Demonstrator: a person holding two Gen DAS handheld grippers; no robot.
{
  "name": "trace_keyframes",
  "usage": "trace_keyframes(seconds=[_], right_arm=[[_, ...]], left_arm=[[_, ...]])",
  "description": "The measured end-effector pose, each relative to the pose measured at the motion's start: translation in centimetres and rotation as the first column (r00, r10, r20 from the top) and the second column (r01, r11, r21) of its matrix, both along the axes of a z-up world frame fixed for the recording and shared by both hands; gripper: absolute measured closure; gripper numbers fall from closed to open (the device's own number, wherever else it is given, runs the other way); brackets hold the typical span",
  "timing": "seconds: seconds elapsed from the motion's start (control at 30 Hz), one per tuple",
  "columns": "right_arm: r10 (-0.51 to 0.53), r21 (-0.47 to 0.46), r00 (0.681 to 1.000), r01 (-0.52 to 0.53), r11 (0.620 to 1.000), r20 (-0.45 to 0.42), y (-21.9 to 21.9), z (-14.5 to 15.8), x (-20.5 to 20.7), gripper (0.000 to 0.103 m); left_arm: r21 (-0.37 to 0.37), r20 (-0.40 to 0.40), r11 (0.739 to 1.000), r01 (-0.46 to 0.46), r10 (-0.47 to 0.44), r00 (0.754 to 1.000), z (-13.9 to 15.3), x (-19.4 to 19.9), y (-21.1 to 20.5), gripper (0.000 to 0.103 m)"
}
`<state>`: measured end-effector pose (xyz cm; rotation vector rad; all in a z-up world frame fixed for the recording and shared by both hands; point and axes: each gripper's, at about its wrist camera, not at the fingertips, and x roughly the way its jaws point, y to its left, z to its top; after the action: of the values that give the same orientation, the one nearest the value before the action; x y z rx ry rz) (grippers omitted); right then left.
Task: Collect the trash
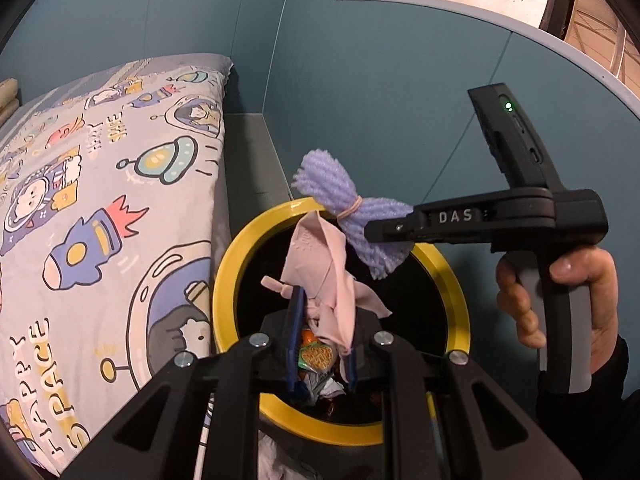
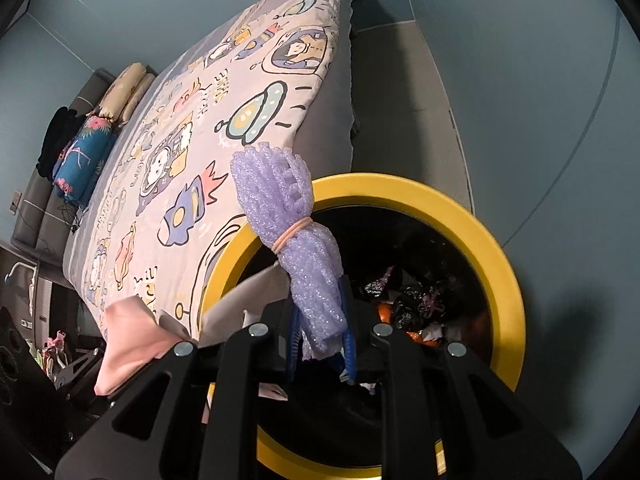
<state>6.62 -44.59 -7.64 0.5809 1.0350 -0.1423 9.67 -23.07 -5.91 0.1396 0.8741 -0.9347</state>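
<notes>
Left tongs [image 1: 320, 344] clamp a pink rag [image 1: 328, 272] above the bin [image 1: 224, 280]; right tongs [image 2: 320, 344] clamp purple foam [image 2: 308, 264], both over its opening.

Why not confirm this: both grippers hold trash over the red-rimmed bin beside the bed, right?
The rim is wrong. The bin has a yellow rim, as the right wrist view shows. The rest stands: the left gripper holds pink cloth and the right gripper holds the purple foam bundle over it.
</notes>
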Motion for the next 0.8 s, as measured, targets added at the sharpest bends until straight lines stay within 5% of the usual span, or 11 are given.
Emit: trace_keyframes(seconds=[0.2, 0.33, 0.5, 0.8], right_arm=[[-0.019, 0.023, 1.0, 0.02, 1.0, -0.005, -0.5, -0.3, -0.2, 0.084], [-0.045, 0.037, 0.999, 0.045, 0.998, 0.002, -0.8, -0.1, -0.5, 0.067], [-0.057, 0.038, 0.998, 0.057, 0.998, 0.003, -1.1, 0.0, -0.6, 0.064], [-0.066, 0.036, 0.997, 0.065, 0.997, 0.028, -1.3, 0.8, -0.7, 0.062]], left_arm=[[-0.003, -0.003, 1.0, -0.001, 0.001, 1.0, 0.1, -0.1, -0.1, 0.083], [-0.004, -0.013, 1.0, -0.013, 0.013, 1.0, 0.0, 0.2, 0.1, 0.071], [-0.014, -0.017, 1.0, -0.021, 0.021, 1.0, 0.3, 0.3, 0.3, 0.062], [-0.029, -0.016, 0.999, -0.04, 0.04, 0.999, 0.8, 0.5, 1.2, 0.062]])
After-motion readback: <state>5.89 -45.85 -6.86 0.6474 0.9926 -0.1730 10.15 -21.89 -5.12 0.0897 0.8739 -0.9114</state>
